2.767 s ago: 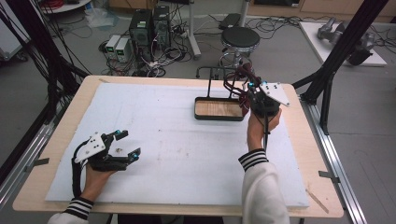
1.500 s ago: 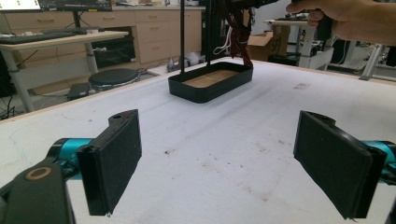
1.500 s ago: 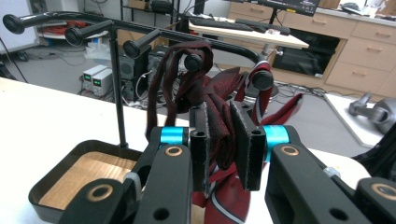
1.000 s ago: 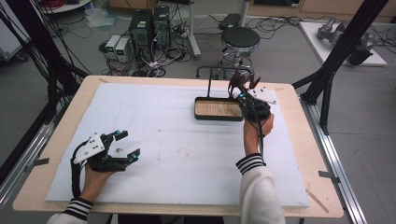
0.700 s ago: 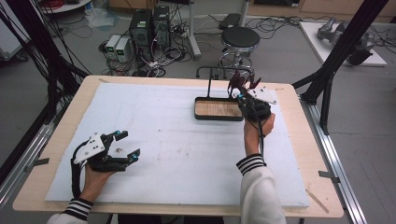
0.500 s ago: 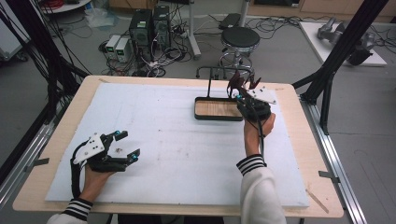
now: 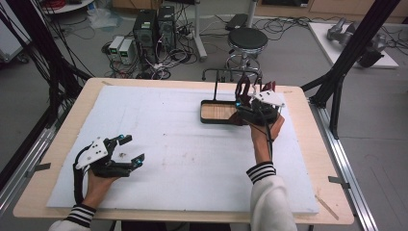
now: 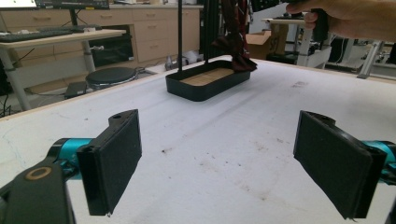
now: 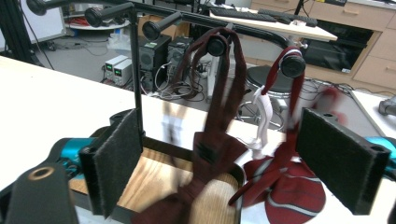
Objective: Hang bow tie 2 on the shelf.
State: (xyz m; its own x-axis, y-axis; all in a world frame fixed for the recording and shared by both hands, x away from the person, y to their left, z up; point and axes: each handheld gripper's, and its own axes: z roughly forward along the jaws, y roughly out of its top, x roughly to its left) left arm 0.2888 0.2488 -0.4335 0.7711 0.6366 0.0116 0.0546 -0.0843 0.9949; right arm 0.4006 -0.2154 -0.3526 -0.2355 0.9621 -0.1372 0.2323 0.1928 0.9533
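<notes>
A: Entry. Right gripper [image 7: 251, 96] sits upper right of the high view, at the stand [image 9: 135, 70]. Its jaws have just been opening and now stand spread. The dark red bow tie [image 9: 205, 154] hangs between them from a peg [image 9: 216, 45], but the pads do not press it.

B: Where does the tie end up?

A: Centre of the right gripper view, strap looped over the peg, bow drooping onto the wooden tray [image 9: 154, 175]. A second tie, red with pale stripes [image 9: 289, 196], hangs from the next peg [image 9: 293, 66] at right and spills past the tray's edge.

B: Left gripper?

A: Left gripper [image 7: 126, 150], lower left of the high view, rests on the white mat [image 7: 183, 159], jaws wide apart, nothing between them.

B: Risks?

A: The bow tie is blurred in the right gripper view, so it is probably swinging. Judgement: if the right gripper pulls back while it swings, a pad may snag the strap and drag the loop off the peg. A sideways exit could also knock the striped tie or tip the light stand.
</notes>
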